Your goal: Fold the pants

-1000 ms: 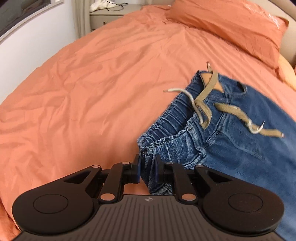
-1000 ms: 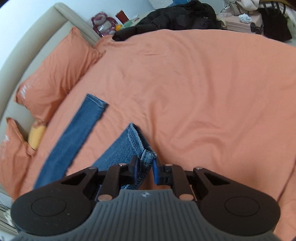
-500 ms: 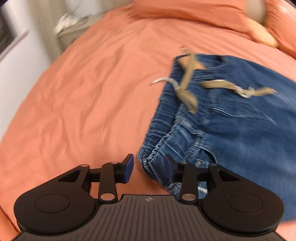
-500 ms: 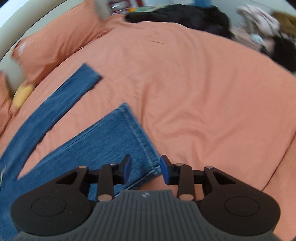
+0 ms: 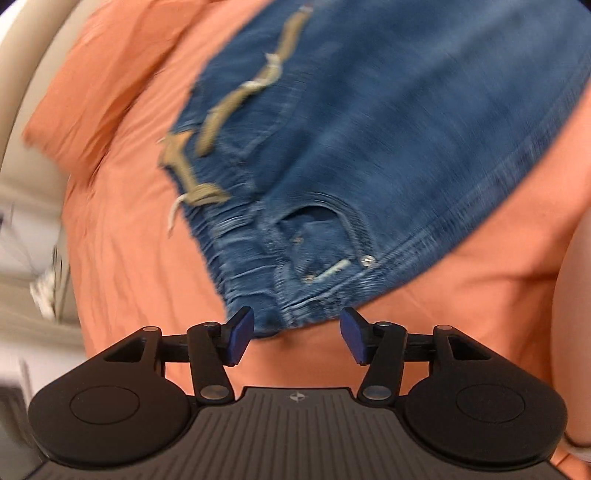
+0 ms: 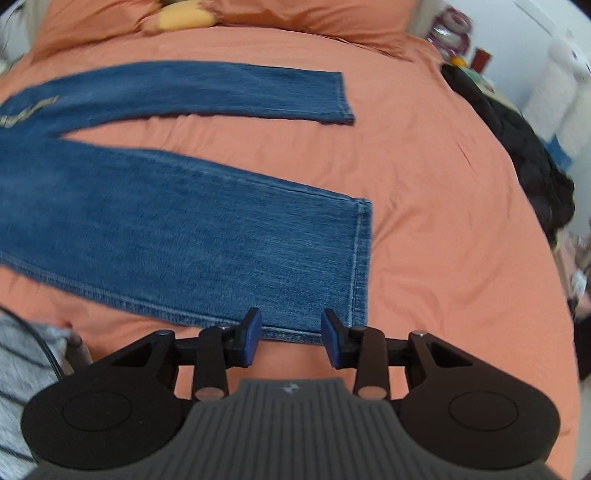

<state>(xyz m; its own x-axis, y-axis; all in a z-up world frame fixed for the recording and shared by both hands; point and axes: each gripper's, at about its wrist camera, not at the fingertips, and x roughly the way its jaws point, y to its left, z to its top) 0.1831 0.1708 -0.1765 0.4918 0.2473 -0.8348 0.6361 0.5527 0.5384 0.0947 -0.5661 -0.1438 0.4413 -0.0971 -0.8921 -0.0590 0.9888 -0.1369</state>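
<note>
Left gripper (image 5: 297, 338): jaws spread wide, having just been opening; nothing is pinched between the blue pads (image 5: 241, 332). The corner of the waistband sits just ahead of the left pad, close to it but not squeezed.

Right gripper (image 6: 291, 338): jaws partly apart, having just opened from a tighter set. The outer seam of the near trouser leg runs across the gap just beyond the pads; neither pad presses on the cloth.

Pants (image 6: 177, 236): blue jeans lying flat on the bed, both legs stretched toward the right of the right wrist view. The far leg (image 6: 236, 90) runs across the upper part of that frame, the near leg fills the middle, and the two part in a V at the left.

Waist end (image 5: 295, 258): in the left wrist view the elastic waistband, a front pocket with rivets, and a tan drawstring (image 5: 229, 107) fill the centre; this frame is blurred.

Bedcover (image 6: 443, 221): orange, slightly creased, under the whole garment.

Pillows (image 6: 303, 14): orange, along the top edge of the right wrist view, with something yellow (image 6: 184, 16) tucked between them.

Dark clothing (image 6: 517, 147): heaped at the right edge of the bed.

Striped fabric (image 6: 22, 369): grey with dark stripes, lower left corner of the right wrist view.
</note>
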